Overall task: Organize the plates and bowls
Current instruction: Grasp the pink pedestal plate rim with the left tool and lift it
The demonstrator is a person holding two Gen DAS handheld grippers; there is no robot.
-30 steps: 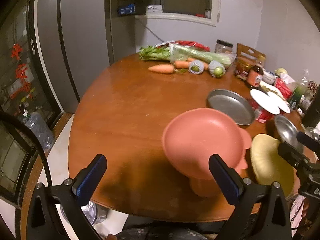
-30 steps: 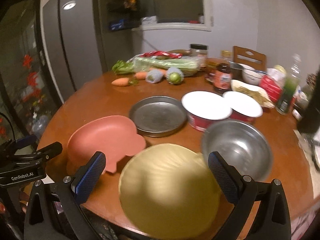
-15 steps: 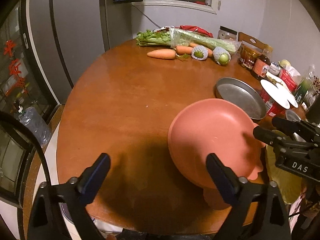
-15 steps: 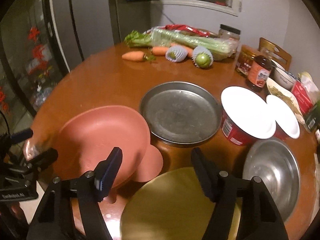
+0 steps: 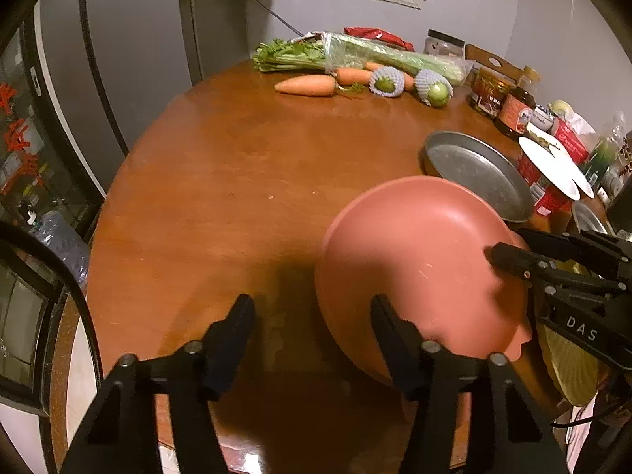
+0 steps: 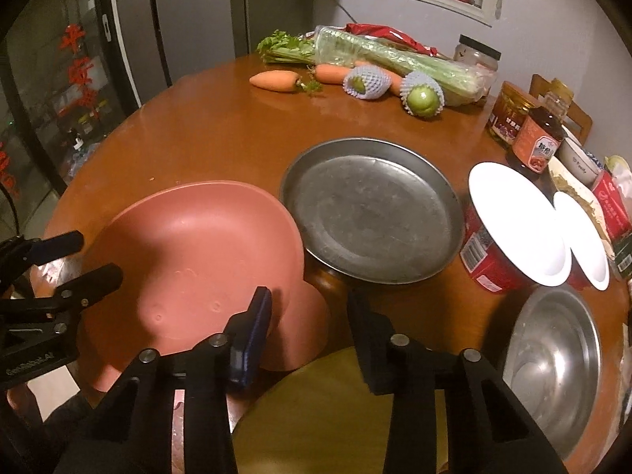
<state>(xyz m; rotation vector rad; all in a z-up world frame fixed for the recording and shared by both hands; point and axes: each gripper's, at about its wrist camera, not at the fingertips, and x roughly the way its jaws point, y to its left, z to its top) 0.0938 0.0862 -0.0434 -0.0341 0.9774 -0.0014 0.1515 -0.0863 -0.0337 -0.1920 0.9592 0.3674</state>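
Two grippers angle steeply down at the pink bowl [image 5: 414,260], which sits near the table's [image 5: 217,197] front edge. The left gripper [image 5: 314,335], jaws just narrowed, straddles the bowl's left rim with its outer pad clear. The right gripper [image 6: 310,316], jaws just drawn close, brackets the right rim; whether it pinches cannot be told. A steel plate [image 6: 371,213] lies just beyond, a yellow plate [image 6: 335,407] just beside; bare tabletop lies left.

The left tool [image 5: 310,335], jaws just narrowing, straddles the near rim of the tilted pink bowl [image 5: 418,260] on the desk [image 5: 221,181].
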